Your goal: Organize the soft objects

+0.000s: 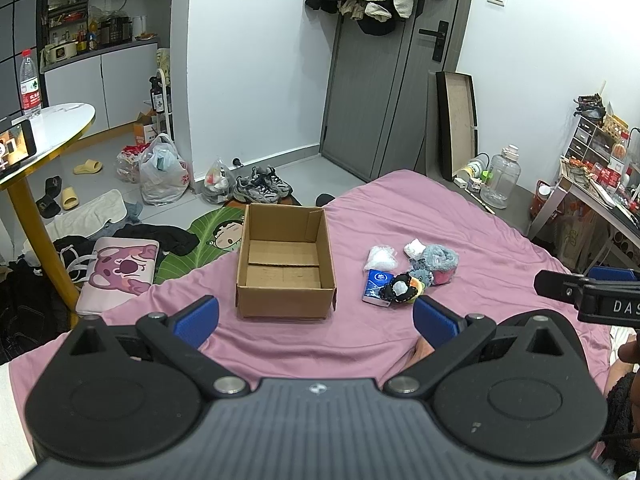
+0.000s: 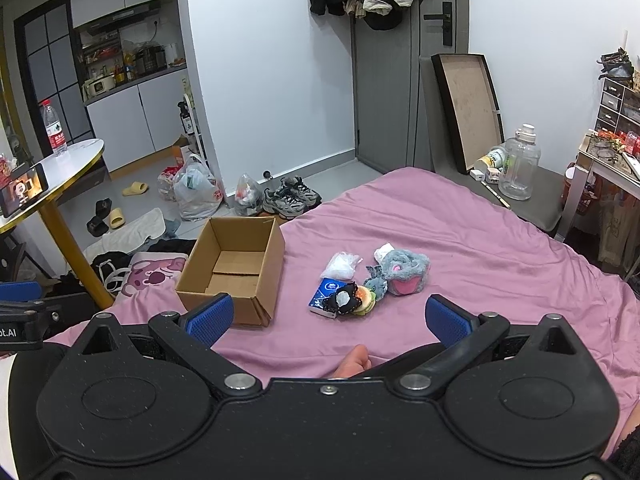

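An open, empty cardboard box stands on the pink bed sheet; it also shows in the right wrist view. To its right lies a pile of small soft things: a grey plush with pink mouth, a small grey plush, a burger toy, a black pouch, a blue tissue pack and a clear white bag. The pile also shows in the left wrist view. My left gripper is open and empty, short of the box. My right gripper is open and empty, short of the pile.
The bed's left edge drops to a floor with a pink cushion, clothes, bags and shoes. A round white table stands at left. A cluttered desk and a water jug stand at right. A grey door is behind.
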### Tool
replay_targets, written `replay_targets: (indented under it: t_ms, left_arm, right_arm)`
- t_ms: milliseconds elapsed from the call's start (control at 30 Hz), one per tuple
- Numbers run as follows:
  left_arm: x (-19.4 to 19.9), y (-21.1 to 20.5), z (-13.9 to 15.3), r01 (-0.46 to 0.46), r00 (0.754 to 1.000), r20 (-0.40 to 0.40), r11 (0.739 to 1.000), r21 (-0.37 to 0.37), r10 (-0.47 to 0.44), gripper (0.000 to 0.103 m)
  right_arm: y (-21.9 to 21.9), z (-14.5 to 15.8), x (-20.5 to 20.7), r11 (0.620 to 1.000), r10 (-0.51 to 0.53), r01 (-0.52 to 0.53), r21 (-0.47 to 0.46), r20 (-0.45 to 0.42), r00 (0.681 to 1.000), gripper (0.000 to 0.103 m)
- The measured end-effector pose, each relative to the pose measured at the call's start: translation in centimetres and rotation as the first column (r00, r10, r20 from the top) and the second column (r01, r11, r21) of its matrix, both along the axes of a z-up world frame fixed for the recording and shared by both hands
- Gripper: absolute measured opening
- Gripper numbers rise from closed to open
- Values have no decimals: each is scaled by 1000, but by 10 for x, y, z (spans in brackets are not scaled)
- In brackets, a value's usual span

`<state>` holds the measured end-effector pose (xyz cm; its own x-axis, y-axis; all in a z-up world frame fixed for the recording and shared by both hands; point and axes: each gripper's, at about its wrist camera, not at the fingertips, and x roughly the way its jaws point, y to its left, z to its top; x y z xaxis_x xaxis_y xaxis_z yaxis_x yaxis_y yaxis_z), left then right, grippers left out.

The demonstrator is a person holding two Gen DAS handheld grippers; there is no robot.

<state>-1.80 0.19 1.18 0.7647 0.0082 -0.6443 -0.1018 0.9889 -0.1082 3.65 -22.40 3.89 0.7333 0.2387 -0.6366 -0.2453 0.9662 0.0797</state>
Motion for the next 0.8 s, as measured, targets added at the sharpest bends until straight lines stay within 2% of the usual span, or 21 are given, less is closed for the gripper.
replay_targets:
  t_ms: [433,533,800]
  left_arm:
    - [4,0,5,18,1000,9,1000,8,-18,102]
    - [12,-4,0,24,1000,-1,999,30,-24,102]
    - [36,-9,-22,39,999,-26,999,1,-39,102]
  right_arm:
    - [0,-19,12,1000,-16,16,7,-30,999,103]
    - [-3,-27,19,1000,-10,11,18,-51,999,103]
    - [-14,-55,38,998,7,-1,60,-106,994,103]
